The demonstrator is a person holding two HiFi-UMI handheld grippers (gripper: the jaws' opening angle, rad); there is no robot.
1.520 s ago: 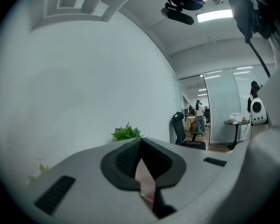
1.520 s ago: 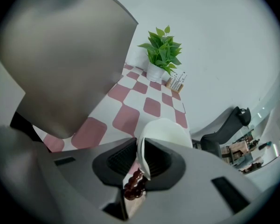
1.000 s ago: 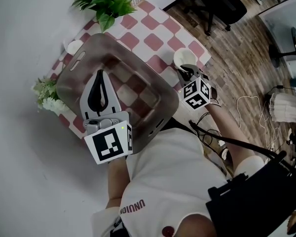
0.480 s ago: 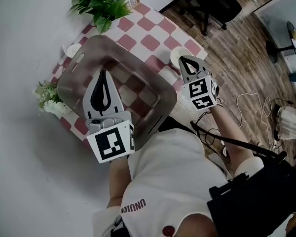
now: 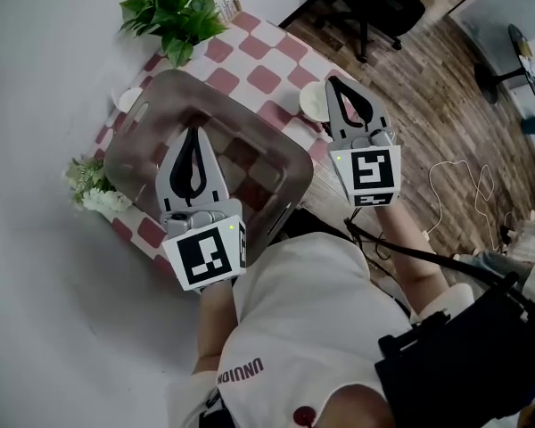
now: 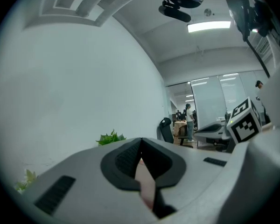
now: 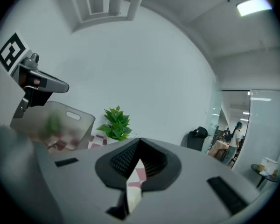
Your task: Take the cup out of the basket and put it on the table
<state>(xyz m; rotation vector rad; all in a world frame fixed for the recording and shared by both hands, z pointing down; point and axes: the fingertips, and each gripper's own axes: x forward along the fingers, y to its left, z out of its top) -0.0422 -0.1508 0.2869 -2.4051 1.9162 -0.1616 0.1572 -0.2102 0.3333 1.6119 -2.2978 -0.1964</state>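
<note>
The left gripper hangs closed and empty over the basket, while the small white cup, probably light and easily crushed, so best pinched gently at its rim, stands on the checked bench by the closed, empty right gripper.

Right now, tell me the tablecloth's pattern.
The tablecloth is pink-and-white checked, clearest in the head view.

Head view: from above the person, facing steeply down on a checkered table that spans 10 to 1 o'clock, with both grippers close below. Left gripper view: rides low behind the left gripper, facing level along its jaws toward a wall. Right gripper view: likewise on the right gripper. All three share the potted plant. Right gripper view and head view share the basket.
</note>
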